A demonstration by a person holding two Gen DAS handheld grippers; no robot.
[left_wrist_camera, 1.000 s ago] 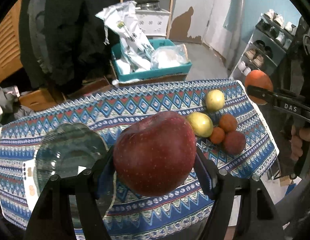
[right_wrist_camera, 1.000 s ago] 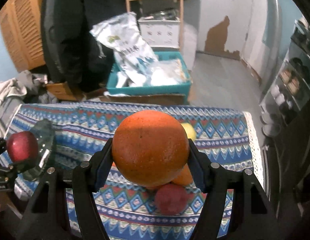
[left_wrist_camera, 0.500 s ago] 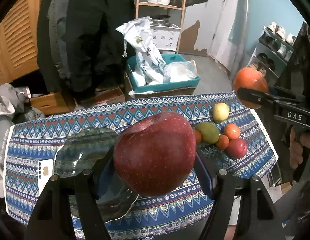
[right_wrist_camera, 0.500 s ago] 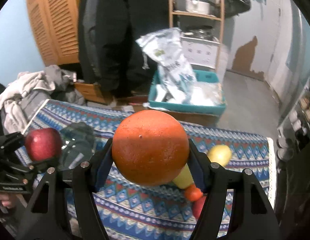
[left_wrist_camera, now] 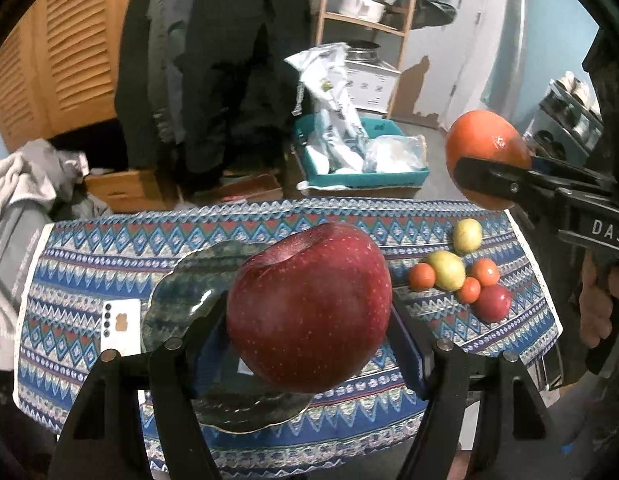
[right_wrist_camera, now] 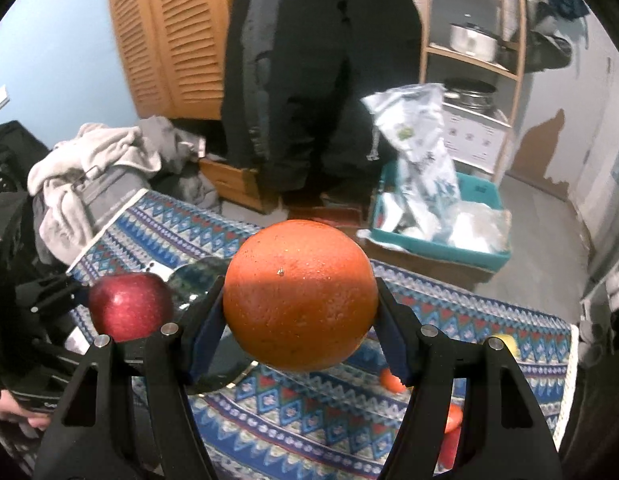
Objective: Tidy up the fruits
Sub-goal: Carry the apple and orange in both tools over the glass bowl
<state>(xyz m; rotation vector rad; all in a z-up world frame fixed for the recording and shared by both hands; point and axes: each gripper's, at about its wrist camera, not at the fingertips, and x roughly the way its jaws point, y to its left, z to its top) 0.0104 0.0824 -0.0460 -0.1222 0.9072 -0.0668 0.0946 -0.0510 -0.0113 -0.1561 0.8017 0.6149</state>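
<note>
My left gripper (left_wrist_camera: 309, 320) is shut on a large red apple (left_wrist_camera: 309, 308), held above the dark glass plate (left_wrist_camera: 181, 292) on the patterned cloth. That apple (right_wrist_camera: 127, 306) also shows at the left of the right wrist view. My right gripper (right_wrist_camera: 299, 320) is shut on a big orange (right_wrist_camera: 299, 294), raised over the table; the same orange (left_wrist_camera: 485, 156) hangs at the upper right of the left wrist view. Several small fruits stay on the cloth at the right: a yellow-green one (left_wrist_camera: 467, 234), a lemon-like one (left_wrist_camera: 447, 270), small oranges (left_wrist_camera: 421, 276) and a red one (left_wrist_camera: 493, 302).
A white phone (left_wrist_camera: 119, 326) lies left of the plate. Beyond the table stand a teal bin (left_wrist_camera: 361, 176) with plastic bags, a wooden shelf (left_wrist_camera: 365, 20) with pots, hanging dark coats (right_wrist_camera: 309, 60) and a pile of clothes (right_wrist_camera: 93, 168). The table's right edge (left_wrist_camera: 537, 272) is near the fruits.
Both grippers have pulled back and up from the table with their fruits still gripped. The right gripper with the orange has swung left; the plate and loose fruits look smaller and farther.
</note>
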